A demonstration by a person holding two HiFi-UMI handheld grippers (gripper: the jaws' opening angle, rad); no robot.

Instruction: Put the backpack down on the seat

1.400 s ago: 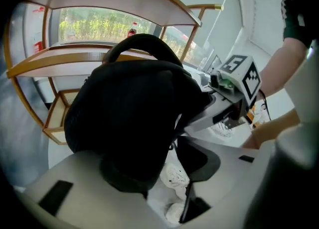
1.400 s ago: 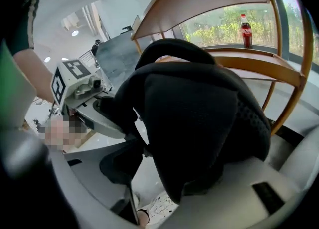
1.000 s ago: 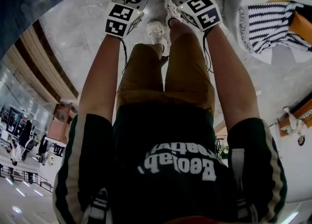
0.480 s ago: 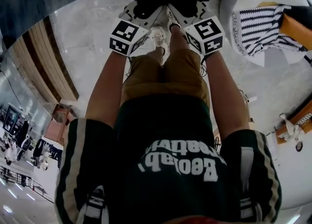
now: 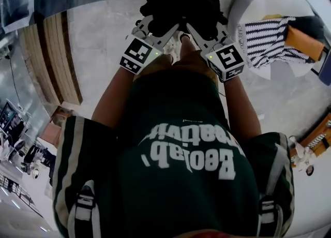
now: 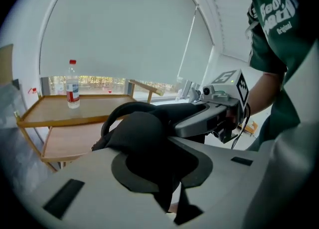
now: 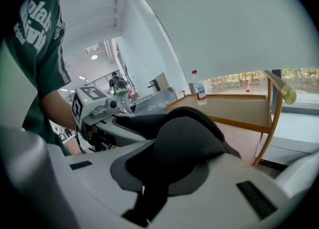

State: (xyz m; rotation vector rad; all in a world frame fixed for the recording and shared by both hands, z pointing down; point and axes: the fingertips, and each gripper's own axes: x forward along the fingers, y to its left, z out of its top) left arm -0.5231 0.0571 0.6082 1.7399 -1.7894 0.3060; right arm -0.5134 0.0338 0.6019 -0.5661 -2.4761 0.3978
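Note:
The black backpack hangs above the marble floor, in front of the person's legs. My left gripper is shut on its black fabric from the left and my right gripper from the right. In the left gripper view the backpack's cloth bunches between my left gripper's jaws, and the right gripper clamps it just beyond. The right gripper view shows the same cloth pinched in my right gripper, with the left gripper across from it. The white round seat lies to the right.
A black-and-white striped cloth and an orange cushion lie on the seat. A wooden two-shelf trolley with a water bottle stands by the window. Wooden slats run along the floor at the left.
Both grippers have risen together with the backpack, which has come off the floor and now shows whole at the top of the head view. The seat shows more fully at the right.

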